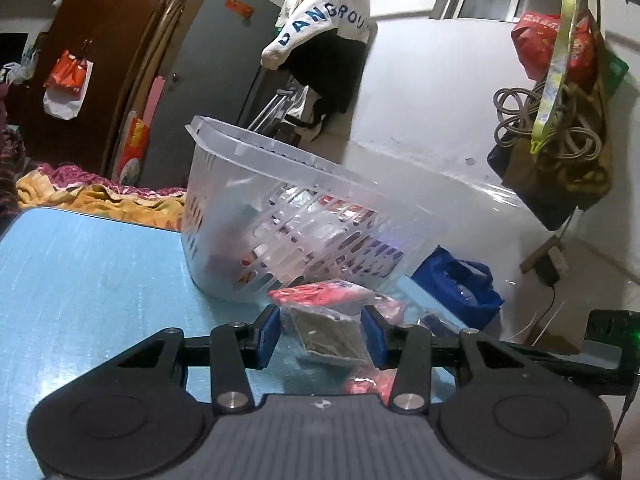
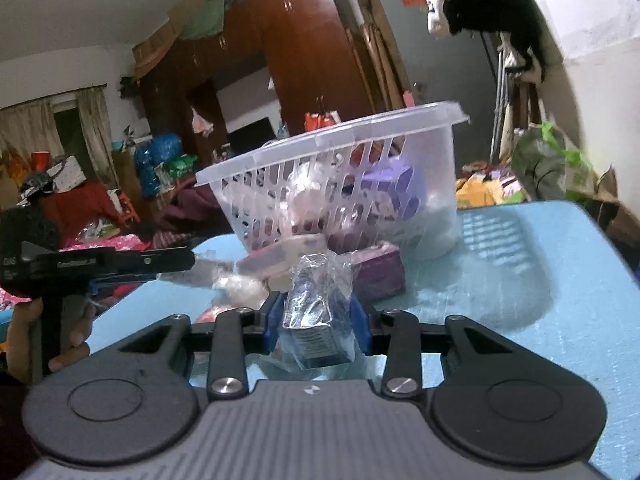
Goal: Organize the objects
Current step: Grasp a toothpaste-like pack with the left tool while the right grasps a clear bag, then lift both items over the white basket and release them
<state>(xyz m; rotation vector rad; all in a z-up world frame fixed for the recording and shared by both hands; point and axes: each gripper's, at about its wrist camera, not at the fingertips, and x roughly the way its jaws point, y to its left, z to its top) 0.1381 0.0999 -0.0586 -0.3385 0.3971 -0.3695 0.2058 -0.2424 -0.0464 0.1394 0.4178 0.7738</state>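
A clear slotted plastic basket [image 1: 280, 200] holding several packets stands on the light blue table [image 1: 80, 280]; it also shows in the right wrist view [image 2: 344, 176]. My left gripper [image 1: 325, 334] is shut on a clear-wrapped packet with a red top [image 1: 326, 320], just in front of the basket. My right gripper [image 2: 318, 322] is shut on a clear-wrapped dark box [image 2: 316, 320], in front of the basket. The left gripper [image 2: 176, 264] shows at the left of the right wrist view. A purple box [image 2: 378, 270] and other packets [image 2: 288, 250] lie at the basket's foot.
The table [image 2: 520, 280] ends at the right and far sides. A blue bag [image 1: 460, 284] sits on the floor beyond the edge. Bedding [image 1: 92, 196] lies behind the table. Bags and cables [image 1: 552, 132] hang on the wall.
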